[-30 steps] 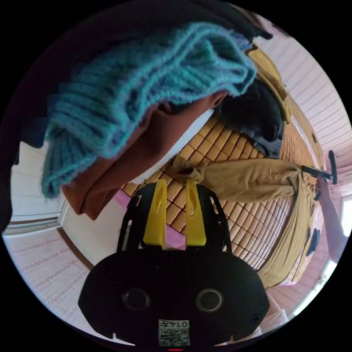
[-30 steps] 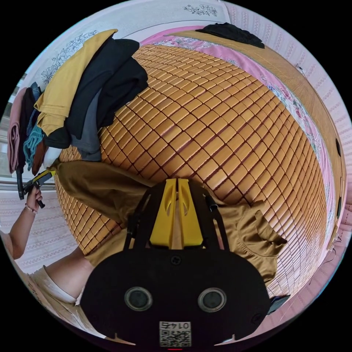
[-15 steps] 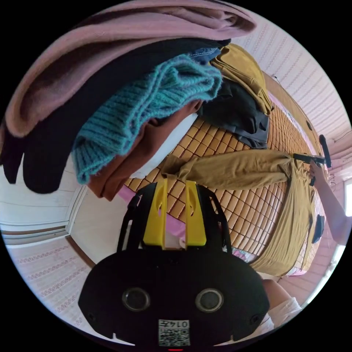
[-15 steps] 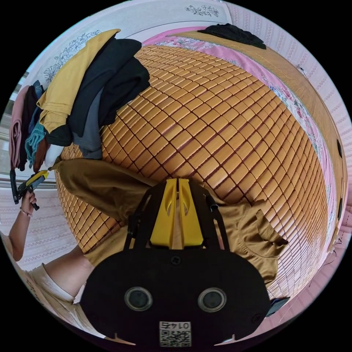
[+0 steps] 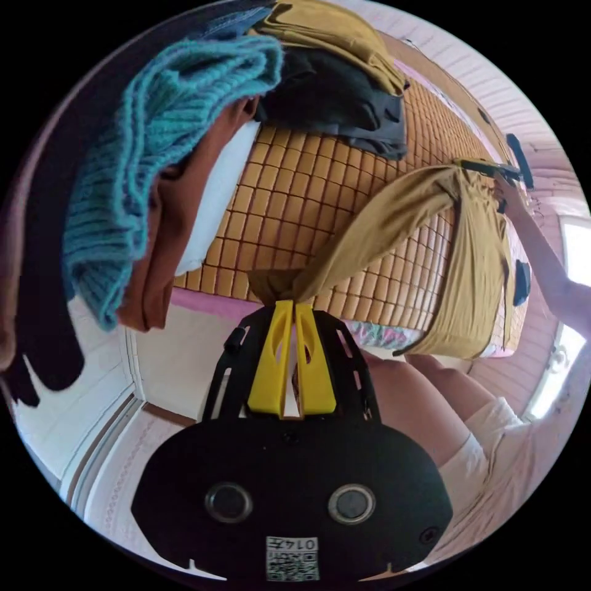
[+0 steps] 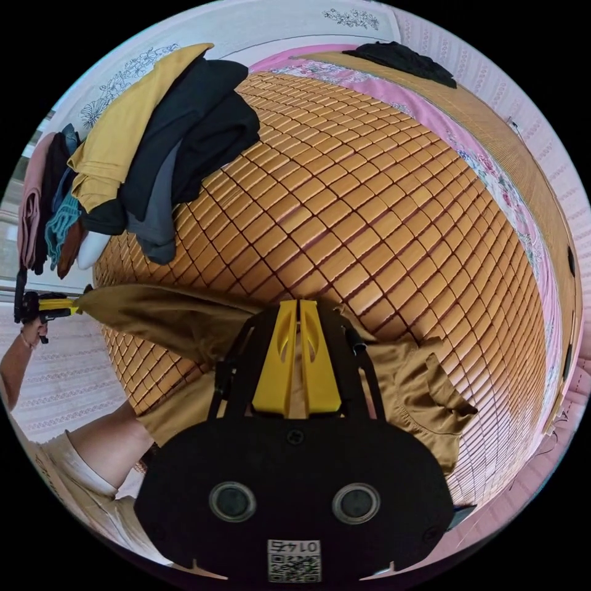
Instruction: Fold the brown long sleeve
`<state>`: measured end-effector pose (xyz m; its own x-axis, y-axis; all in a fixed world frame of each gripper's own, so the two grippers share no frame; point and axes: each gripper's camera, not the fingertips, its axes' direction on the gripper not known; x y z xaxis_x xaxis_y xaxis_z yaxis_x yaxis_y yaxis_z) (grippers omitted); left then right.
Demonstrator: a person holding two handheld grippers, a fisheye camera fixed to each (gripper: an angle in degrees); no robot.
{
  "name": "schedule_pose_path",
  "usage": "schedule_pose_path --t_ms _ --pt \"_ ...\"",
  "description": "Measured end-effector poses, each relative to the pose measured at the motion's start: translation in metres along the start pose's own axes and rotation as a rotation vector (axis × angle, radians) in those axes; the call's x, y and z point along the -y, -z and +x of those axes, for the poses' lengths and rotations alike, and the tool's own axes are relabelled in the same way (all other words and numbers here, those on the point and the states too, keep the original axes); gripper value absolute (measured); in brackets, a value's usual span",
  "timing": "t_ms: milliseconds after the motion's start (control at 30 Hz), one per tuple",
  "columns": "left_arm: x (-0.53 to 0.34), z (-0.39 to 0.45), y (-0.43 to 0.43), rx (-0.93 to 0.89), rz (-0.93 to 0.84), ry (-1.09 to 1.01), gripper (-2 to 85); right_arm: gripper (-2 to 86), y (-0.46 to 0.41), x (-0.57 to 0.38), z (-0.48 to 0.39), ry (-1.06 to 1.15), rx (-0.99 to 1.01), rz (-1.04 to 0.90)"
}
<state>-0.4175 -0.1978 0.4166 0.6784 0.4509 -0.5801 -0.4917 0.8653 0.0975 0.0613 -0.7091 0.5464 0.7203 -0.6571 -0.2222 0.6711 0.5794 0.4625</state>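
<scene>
In the left gripper view, my left gripper (image 5: 294,306) has its yellow jaws pressed together on the cuff end of the brown long-sleeved cotton top (image 5: 394,221). The sleeve runs as a taut band away from the jaw tips, up and across the woven bamboo mat (image 5: 295,191) toward the right gripper (image 5: 492,166) at the far end, where the person's hand is on it. Beyond that the body of the top hangs over the mat's edge, above the person's leg (image 5: 406,394). Beside my jaws hangs a stack of other clothes: a teal knitted sweater (image 5: 141,154), a rust-brown garment (image 5: 184,203) beneath it, and a dark grey garment (image 5: 345,104) lying on the mat.

In the right gripper view, my right gripper (image 6: 297,308) has its jaws narrowed to a slit with brown fabric showing in it, so I judge it clamped on the top near the shoulder; the bunched hood or collar (image 6: 425,388) lies just beside it on the mat. The sleeve stretches from here along the mat's near edge to the left gripper (image 6: 52,305).

So the sleeve's long axis runs straight between my two grippers, and the left one holds its free end. I judge the coming move is carrying that cuff in along this line toward the right gripper, laying the sleeve over the body.
</scene>
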Motion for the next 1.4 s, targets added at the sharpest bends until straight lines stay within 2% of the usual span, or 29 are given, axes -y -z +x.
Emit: schedule_pose_path --t_ms 133,300,400,533,733,867,967,1100,1133,1267,1400 --pt "-0.012 -0.009 0.030 -0.044 -0.007 0.033 -0.8 -0.2 0.010 0.003 -0.009 0.037 0.012 0.012" --pt "0.010 -0.051 0.027 0.047 0.170 0.283 1.7 0.0 0.004 0.015 0.001 -0.093 -0.002 0.011" --pt "0.010 -0.042 0.027 0.050 0.237 0.295 4.4 0.6 0.013 0.017 0.011 -0.139 0.027 0.052" --pt "0.004 -0.033 0.018 0.090 0.219 0.259 5.5 3.4 0.019 0.015 -0.006 -0.046 0.085 0.073" --pt "0.017 -0.039 -0.011 0.076 0.204 0.291 8.0 7.3 0.002 0.011 -0.073 0.160 -0.022 0.024" --pt "0.028 -0.037 -0.031 0.134 0.136 0.237 4.2 5.5 -0.016 0.014 -0.088 0.167 -0.038 -0.010" --pt "0.026 -0.040 -0.030 0.052 0.079 0.260 0.2 0.2 -0.017 0.015 -0.091 0.170 -0.039 -0.023" --pt "0.004 -0.028 -0.005 -0.265 0.067 0.185 0.1 -0.3 -0.014 0.012 -0.095 0.189 -0.031 -0.019" --pt "0.001 -0.026 0.001 -0.273 0.081 0.179 0.4 -0.3 -0.013 0.012 -0.096 0.189 -0.030 -0.016" --pt "-0.010 -0.025 0.014 0.113 0.154 0.262 4.3 -0.2 -0.013 0.011 -0.094 0.163 0.005 -0.025" --pt "-0.010 -0.027 -0.002 0.027 0.159 0.315 6.0 -0.2 -0.009 0.011 -0.096 0.162 0.001 -0.032"
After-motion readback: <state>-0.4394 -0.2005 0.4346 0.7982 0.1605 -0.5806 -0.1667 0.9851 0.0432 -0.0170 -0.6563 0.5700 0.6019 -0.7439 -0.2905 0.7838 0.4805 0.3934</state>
